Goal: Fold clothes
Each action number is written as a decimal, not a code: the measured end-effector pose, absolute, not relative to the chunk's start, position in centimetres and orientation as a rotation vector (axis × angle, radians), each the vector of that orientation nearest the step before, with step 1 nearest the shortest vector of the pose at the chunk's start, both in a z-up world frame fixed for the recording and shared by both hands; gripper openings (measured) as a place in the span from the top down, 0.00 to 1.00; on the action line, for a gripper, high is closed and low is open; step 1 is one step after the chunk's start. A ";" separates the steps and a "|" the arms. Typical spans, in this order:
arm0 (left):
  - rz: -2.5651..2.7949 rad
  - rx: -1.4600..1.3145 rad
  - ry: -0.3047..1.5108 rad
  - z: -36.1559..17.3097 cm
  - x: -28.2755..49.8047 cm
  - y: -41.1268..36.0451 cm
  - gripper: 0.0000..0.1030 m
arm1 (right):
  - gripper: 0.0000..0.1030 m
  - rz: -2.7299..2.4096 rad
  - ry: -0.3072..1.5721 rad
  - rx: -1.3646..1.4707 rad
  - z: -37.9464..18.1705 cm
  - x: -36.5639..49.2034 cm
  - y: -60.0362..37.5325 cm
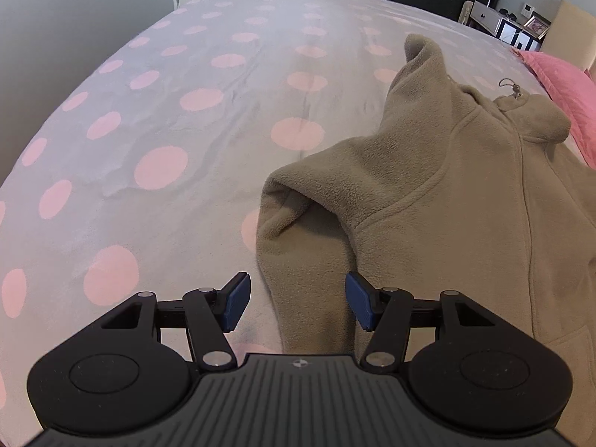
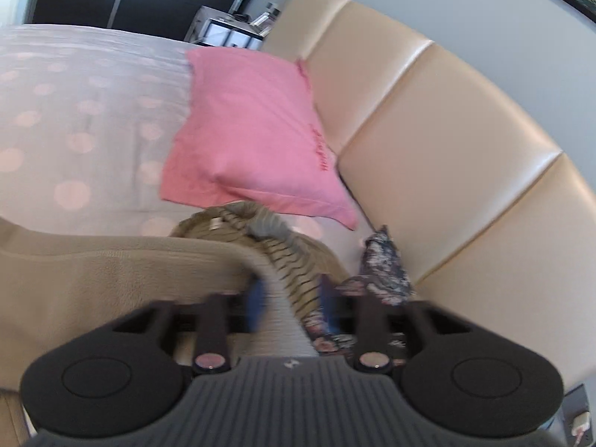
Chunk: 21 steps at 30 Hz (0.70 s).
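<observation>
Olive-grey fleece jacket (image 1: pixel 428 193) lay zip-side up on the polka-dot bedspread (image 1: pixel 167 111), collar toward the pink pillow (image 2: pixel 249 130). Near sleeve (image 1: pixel 309 223) doubled back on itself at the jacket's side, cuff end pointing up the bed. Whether that was a fold or just how it fell, could not tell.

Left gripper (image 1: pixel 298 303) hovered low over the sleeve's lower edge, fingers wide apart, nothing between them. Right gripper (image 2: pixel 290 298) was motion-blurred; fingers stood apart over the jacket edge and a striped garment (image 2: pixel 294 260), with a floral garment (image 2: pixel 387 264) beside, by the cream headboard (image 2: pixel 447 171). No clamp visible.

Handling, by judgement: fleece thick, soft, light and grippy, not slippery; would drape and bunch rather than hold a crease. Best holds looked to be seamed edges: cuff, shoulder seam, hem corners. Zip pull (image 1: pixel 512 87) better avoided.
</observation>
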<state>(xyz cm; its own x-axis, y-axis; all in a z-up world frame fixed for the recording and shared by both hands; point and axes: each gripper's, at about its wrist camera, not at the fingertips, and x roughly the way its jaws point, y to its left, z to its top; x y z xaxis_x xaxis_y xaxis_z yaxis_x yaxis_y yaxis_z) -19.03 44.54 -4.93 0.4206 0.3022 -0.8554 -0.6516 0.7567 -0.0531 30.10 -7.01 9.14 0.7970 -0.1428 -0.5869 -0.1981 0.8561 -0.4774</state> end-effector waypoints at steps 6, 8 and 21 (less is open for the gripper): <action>0.609 -0.569 1.008 -7.9 -19.8 46.4 0.47 | 0.45 0.221 0.651 -0.431 6.5 23.0 -6.9; 0.593 -0.647 0.997 -8.8 -20.0 46.7 0.45 | 0.45 0.302 0.679 -0.374 5.3 20.4 -6.9; 0.615 -0.603 1.066 -10.8 -18.0 44.2 0.89 | 0.42 0.263 0.822 -0.099 -1.5 16.0 -11.5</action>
